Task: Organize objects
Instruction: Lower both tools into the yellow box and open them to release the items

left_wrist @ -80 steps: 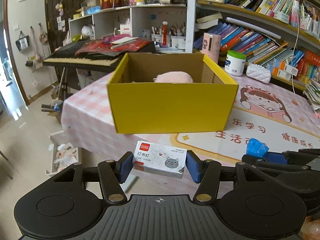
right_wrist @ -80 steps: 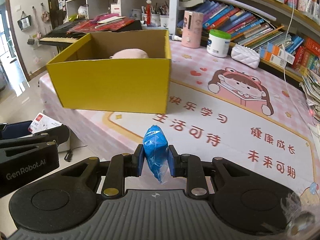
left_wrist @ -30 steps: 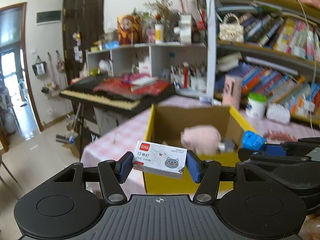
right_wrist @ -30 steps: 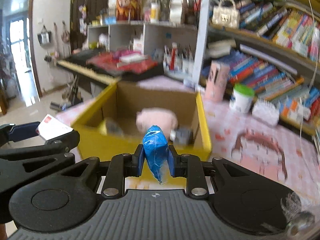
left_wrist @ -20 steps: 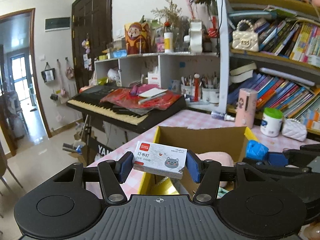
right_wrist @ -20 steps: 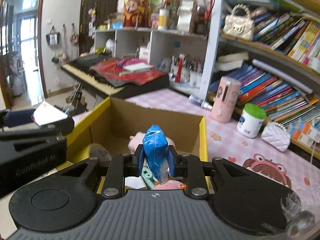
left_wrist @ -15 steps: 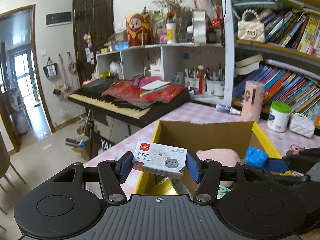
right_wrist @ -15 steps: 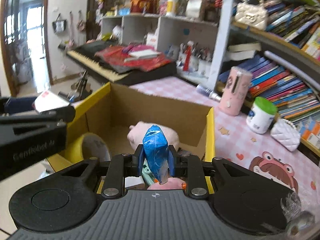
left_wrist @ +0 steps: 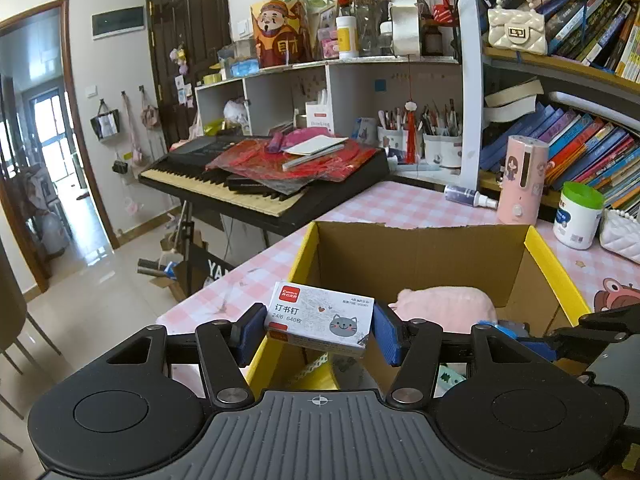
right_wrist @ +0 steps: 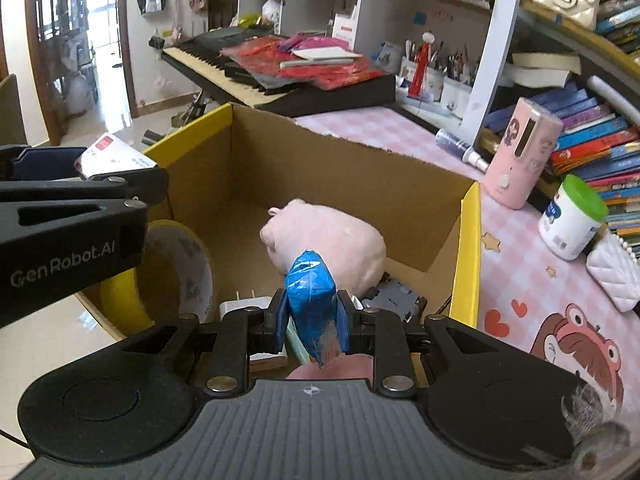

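Both grippers are now over the yellow box, and each one carries something. Left gripper has its jaws part-way open, because the white staple box between the blue pads is wide; the pads press on its two short ends and it hangs level. Right gripper is closed almost fully on a small blue packet, which stands upright between the pads with its crinkled tail pointing down.

A few seconds ago the two grippers were low in front of the box, before its yellow front wall, and the inside could hardly be seen. Since then they have come up and forward over the near rim and tipped downward. In the right wrist view the blue packet is now above the box floor, on the near side of the pink plush toy. The staple box is above the near left corner of the box, over the yellow tape roll.

Inside the box, near the plush toy, I see also a white plug and a grey thing I cannot name.

I judge that the carrying part is almost done and the dropping is next. Both objects are not yet released. The free floor in the box is small, so the packet may land on the plug or the plush toy.
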### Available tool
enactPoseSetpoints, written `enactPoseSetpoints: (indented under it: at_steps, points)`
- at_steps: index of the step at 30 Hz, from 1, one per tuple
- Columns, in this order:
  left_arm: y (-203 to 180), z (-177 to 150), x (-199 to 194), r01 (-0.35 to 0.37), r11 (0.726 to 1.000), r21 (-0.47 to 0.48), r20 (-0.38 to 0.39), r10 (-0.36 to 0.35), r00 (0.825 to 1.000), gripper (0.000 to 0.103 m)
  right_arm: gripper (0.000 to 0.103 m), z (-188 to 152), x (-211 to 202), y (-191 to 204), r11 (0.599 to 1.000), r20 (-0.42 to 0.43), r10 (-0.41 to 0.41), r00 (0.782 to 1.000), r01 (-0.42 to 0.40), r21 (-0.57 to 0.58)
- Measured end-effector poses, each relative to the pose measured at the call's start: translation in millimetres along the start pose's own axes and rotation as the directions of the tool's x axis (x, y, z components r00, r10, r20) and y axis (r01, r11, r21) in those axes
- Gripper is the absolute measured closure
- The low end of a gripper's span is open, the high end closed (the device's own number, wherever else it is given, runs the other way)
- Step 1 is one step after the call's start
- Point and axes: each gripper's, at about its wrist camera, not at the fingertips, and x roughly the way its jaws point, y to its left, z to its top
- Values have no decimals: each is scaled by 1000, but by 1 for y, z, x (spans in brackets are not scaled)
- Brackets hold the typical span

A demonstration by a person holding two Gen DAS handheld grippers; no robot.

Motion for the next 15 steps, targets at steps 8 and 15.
enactPoseSetpoints:
  at_steps: [8, 15]
  points:
    - [-8, 2, 7, -3, 1000, 7, -10, 3, 1000, 47, 68, -1, 5, -8, 1000, -6, 1, 1000, -1, -5]
    - [-12, 5, 9, -4, 1000, 2, -6, 4, 1000, 47, 53, -1, -17, -10, 1000, 111, -12, 994, 15, -27]
